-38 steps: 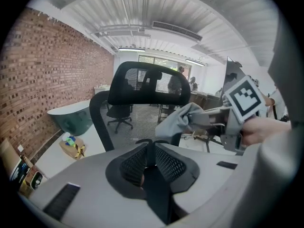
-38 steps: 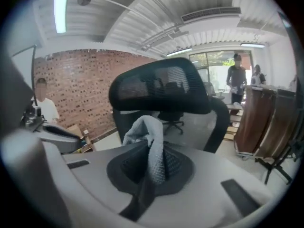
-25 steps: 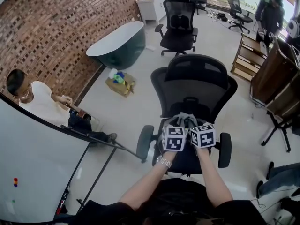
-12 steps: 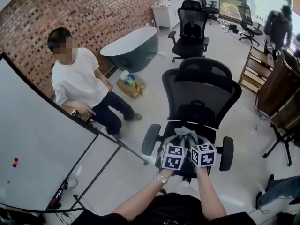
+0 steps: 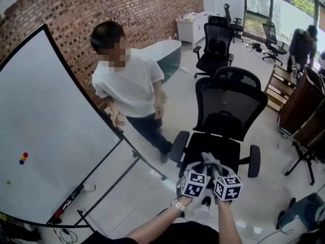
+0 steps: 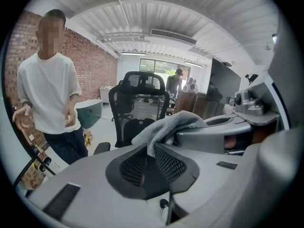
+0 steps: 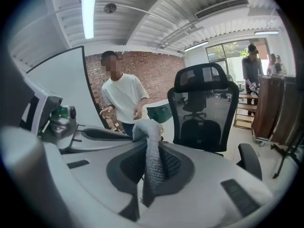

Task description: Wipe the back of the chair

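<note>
Both grippers are held together low in front with one grey cloth [image 5: 209, 160] bunched between them. The left gripper [image 5: 201, 168] fingers pinch one end and the right gripper [image 5: 217, 171] fingers are clamped on the other, with a strip hanging down through them. Neither pair is spread

Key relation: the chair [image 5: 229, 108] is straight ahead and slightly right, with its seat side facing us. That puts the seat [image 5: 213, 149] between the cloth and the mesh backrest. The backrest is upright, long axis vertical, headrest on top. The cloth is apart from it, near the seat's front edge. The right gripper looks nearer, since the backrest shows larger in its view, just right of centre

My read is that wiping hasn't started. The next move is a reach forward and up over the seat, or a walk round if the rear face is meant

The chair is on castors on a smooth pale floor [image 5: 147, 187], so it may roll or swivel under pressure. A person in a white shirt [image 5: 129, 85] stands near the chair's left, beside a whiteboard [image 5: 45, 126], and a wooden rack [image 5: 299, 105] is on the right — room to either side is limited
</note>
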Demonstrator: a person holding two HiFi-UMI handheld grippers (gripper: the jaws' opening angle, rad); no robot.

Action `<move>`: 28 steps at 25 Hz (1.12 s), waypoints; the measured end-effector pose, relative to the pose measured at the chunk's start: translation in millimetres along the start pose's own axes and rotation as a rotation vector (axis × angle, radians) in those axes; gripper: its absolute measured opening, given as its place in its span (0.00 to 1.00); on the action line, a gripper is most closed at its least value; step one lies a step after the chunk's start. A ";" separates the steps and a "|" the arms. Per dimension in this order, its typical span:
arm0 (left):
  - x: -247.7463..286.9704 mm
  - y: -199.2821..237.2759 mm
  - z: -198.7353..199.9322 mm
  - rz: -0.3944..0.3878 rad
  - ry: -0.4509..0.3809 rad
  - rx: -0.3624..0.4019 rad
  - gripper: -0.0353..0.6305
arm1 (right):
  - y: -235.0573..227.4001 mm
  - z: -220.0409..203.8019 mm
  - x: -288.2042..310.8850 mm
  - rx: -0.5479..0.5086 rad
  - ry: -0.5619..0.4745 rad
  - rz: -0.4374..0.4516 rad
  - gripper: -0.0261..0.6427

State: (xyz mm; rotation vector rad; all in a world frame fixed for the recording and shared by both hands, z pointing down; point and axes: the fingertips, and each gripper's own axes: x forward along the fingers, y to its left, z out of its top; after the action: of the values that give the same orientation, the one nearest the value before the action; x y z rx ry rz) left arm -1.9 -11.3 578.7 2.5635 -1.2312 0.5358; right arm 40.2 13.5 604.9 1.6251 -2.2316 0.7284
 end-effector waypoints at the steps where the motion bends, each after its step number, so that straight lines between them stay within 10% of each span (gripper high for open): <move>1: -3.5 -2.4 1.0 -0.005 -0.005 0.000 0.14 | 1.7 -1.1 -5.5 -0.005 -0.002 -0.003 0.06; 28: -12.3 -46.6 32.6 0.062 -0.048 0.033 0.14 | -21.2 12.0 -44.8 -0.027 -0.037 0.092 0.06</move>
State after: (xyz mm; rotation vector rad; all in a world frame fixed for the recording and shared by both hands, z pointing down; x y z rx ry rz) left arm 34.8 13.7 541.1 2.5874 -1.3322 0.5138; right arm 75.6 37.7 577.1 1.5442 -2.3453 0.6939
